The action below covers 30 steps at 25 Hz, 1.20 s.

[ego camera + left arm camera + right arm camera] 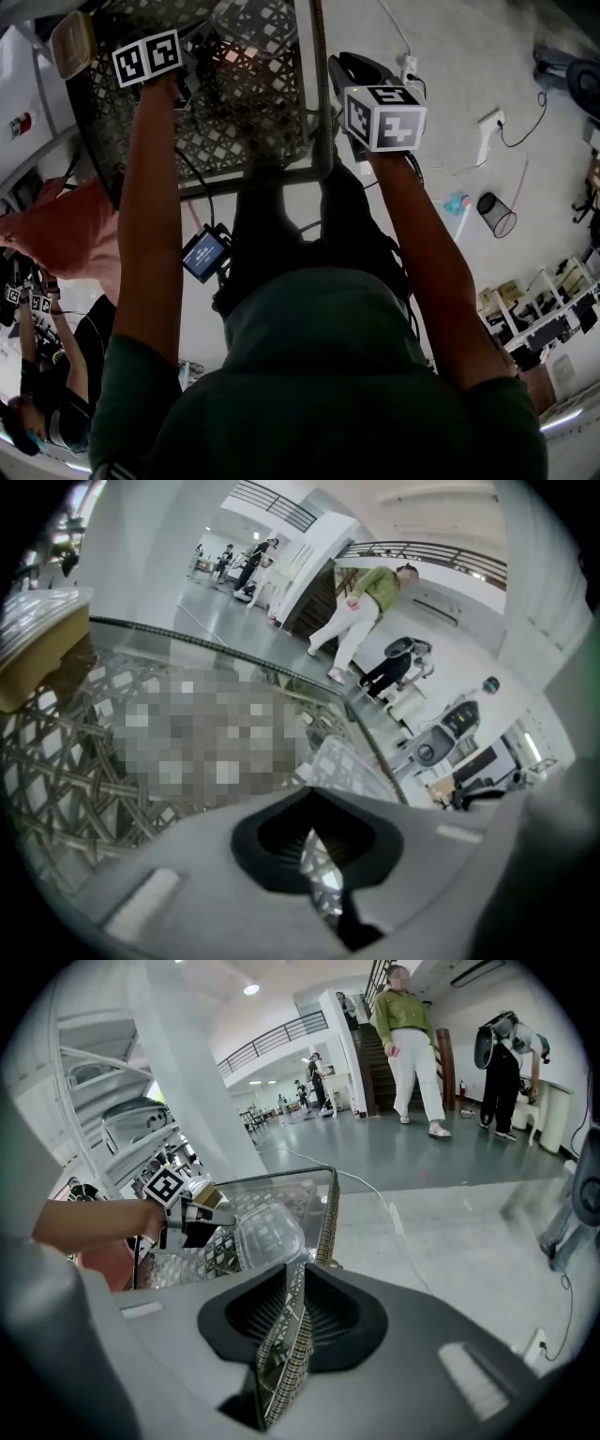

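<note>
The right gripper has its jaws pressed together on the edge of a thin clear plastic container. The pinched wall stands edge-on between the pads, and its checked look seems to be the lattice behind showing through the plastic. The left gripper reaches in from the far side. Its own view shows the jaws nearly closed with a sliver of the same see-through material between them, so it appears to pinch the opposite edge. Holding it at two opposite points probably suits so flimsy a shell, since one pinch alone would let it sag or twist. The container sits over the glass-topped table with a dark metal lattice frame, near the far edge from the person and between the two grippers. Whether it rests on the glass or hangs just above it cannot be told. The right gripper works from the table's right rim, which lets it approach the wall side-on. A tan block-shaped object sits at the table's left corner, well clear of both grippers. On the floor to the right stand a black mesh waste bin and a white power strip.
</note>
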Each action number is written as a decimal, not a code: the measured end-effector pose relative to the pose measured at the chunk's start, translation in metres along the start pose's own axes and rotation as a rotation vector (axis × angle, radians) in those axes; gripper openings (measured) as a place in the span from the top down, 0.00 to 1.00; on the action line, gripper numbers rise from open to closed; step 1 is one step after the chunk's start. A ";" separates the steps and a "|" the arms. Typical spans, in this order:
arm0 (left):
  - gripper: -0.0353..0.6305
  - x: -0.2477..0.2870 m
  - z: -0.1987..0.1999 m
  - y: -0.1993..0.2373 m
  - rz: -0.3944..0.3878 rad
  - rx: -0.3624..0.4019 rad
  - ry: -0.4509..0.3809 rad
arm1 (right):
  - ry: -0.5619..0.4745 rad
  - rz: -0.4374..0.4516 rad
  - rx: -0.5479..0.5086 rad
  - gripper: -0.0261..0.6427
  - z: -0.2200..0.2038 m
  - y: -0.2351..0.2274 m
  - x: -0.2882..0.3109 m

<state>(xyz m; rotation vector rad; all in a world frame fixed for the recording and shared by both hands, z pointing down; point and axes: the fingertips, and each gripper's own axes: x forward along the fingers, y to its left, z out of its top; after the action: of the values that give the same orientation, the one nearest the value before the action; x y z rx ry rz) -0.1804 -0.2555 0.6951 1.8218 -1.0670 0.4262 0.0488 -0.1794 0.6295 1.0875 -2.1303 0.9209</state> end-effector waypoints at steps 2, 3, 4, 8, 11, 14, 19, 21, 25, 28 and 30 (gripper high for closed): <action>0.94 -0.004 0.000 -0.004 -0.003 0.009 -0.011 | -0.002 0.000 -0.002 0.86 0.003 0.000 -0.002; 0.94 -0.007 0.001 -0.006 -0.003 0.015 -0.018 | -0.004 0.001 -0.004 0.86 0.005 0.000 -0.003; 0.94 -0.010 0.002 -0.008 -0.003 0.023 -0.026 | -0.005 0.001 -0.005 0.86 0.007 0.001 -0.003; 0.94 -0.024 0.009 -0.019 0.003 0.069 -0.056 | -0.011 0.012 -0.012 0.86 0.016 0.005 -0.002; 0.94 -0.041 0.016 -0.033 0.006 0.109 -0.090 | -0.022 0.022 -0.021 0.86 0.023 0.011 -0.005; 0.95 -0.060 0.022 -0.048 0.007 0.157 -0.122 | -0.038 0.031 -0.033 0.86 0.031 0.021 -0.010; 0.95 -0.089 0.025 -0.072 0.015 0.259 -0.154 | -0.063 0.049 -0.055 0.86 0.035 0.035 -0.020; 0.95 -0.107 0.027 -0.087 0.024 0.310 -0.159 | -0.078 0.061 -0.066 0.87 0.040 0.045 -0.031; 0.95 -0.141 0.065 -0.116 0.043 0.409 -0.167 | -0.112 0.089 -0.100 0.87 0.086 0.066 -0.052; 0.95 -0.162 0.084 -0.142 0.053 0.476 -0.175 | -0.149 0.105 -0.142 0.88 0.114 0.077 -0.071; 0.95 -0.177 0.085 -0.163 0.058 0.517 -0.187 | -0.184 0.112 -0.176 0.89 0.124 0.084 -0.089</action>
<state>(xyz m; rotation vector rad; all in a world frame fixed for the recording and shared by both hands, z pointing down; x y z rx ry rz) -0.1595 -0.2145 0.4436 2.3258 -1.2172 0.6182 0.0013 -0.1991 0.4628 1.0058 -2.3937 0.6890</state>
